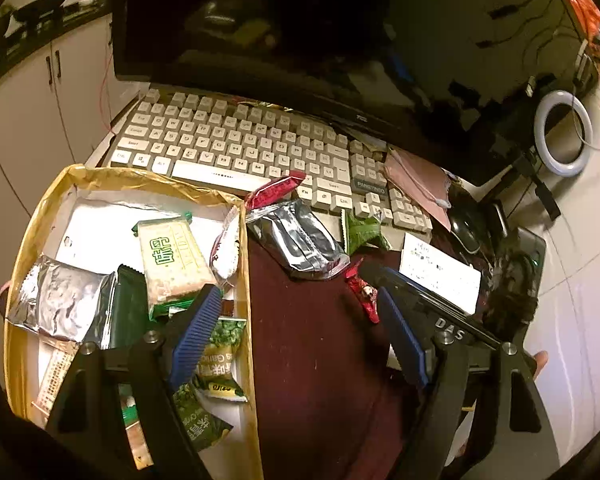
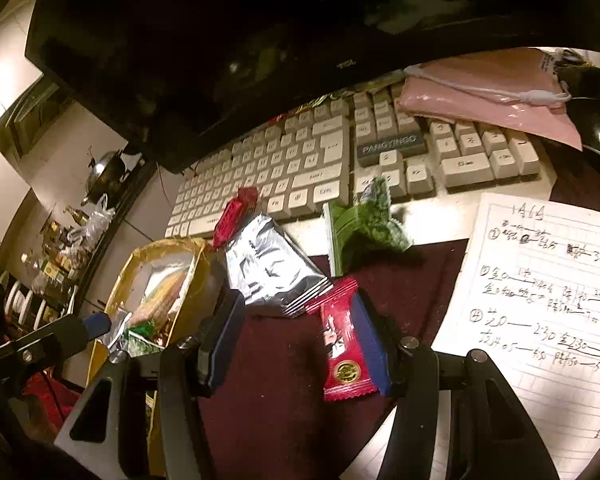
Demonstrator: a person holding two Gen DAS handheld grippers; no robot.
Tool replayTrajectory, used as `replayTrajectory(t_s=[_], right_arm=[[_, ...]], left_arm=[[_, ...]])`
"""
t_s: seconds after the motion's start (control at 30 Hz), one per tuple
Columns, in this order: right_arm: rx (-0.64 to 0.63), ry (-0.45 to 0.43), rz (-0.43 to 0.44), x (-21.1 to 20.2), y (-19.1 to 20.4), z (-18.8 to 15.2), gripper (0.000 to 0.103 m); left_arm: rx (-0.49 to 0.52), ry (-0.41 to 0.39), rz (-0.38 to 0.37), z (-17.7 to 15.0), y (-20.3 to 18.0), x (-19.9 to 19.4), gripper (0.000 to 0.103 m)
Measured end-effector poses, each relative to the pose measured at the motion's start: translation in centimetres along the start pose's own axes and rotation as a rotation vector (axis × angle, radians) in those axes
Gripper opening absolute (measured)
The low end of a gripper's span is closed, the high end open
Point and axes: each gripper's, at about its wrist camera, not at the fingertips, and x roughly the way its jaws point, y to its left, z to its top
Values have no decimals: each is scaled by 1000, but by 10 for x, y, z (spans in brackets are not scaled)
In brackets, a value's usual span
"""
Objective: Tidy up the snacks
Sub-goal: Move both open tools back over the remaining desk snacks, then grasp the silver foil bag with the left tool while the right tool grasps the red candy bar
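Observation:
A yellow-rimmed box [image 1: 24, 240] at the left holds several snack packets, among them a pale green cracker pack [image 1: 172, 260] and a silver pouch [image 1: 60, 300]. My left gripper [image 1: 300, 328] is open and empty, its left finger over the box edge. On the dark red cloth lie a silver packet [image 2: 272, 268], a green packet [image 2: 360, 232], a red packet [image 2: 236, 216] and a small red packet [image 2: 340, 340]. My right gripper [image 2: 296, 340] is open around the small red packet, which touches its right finger. The box also shows in the right wrist view [image 2: 140, 264].
A white keyboard [image 1: 240, 148] and a black monitor [image 1: 300, 40] stand behind the snacks. A handwritten paper [image 2: 540, 300], a pink pouch [image 2: 480, 92] and a black mouse [image 1: 466, 228] lie at the right. A ring light [image 1: 564, 136] is far right.

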Motion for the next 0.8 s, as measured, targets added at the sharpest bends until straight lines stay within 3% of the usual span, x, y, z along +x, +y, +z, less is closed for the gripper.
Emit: replayTrajectory(t_s=[0.17,0.3,0.43,0.57,0.67,0.8], right_arm=[[60,-43,-30,-7,-14,3,51],[37,-33,5,-13,-11,1,50],[-48,11,-105,-4,1,-8,49],[-88,78,-173,16,8,-17,24],[-105,68,-204,15,10,-18,18],[4,2,-210,0,-10,-12,18]], left_arm=[[-15,21,-10,2,1,7,80],[-18,39,-18,4,-2,13,80],[-14,69,-17,10,-8,22,80],[-30,102,-11,17,-18,37,80],[-26,144,42,18,-29,57,80],[-70,238,108,19,-29,98,80]])
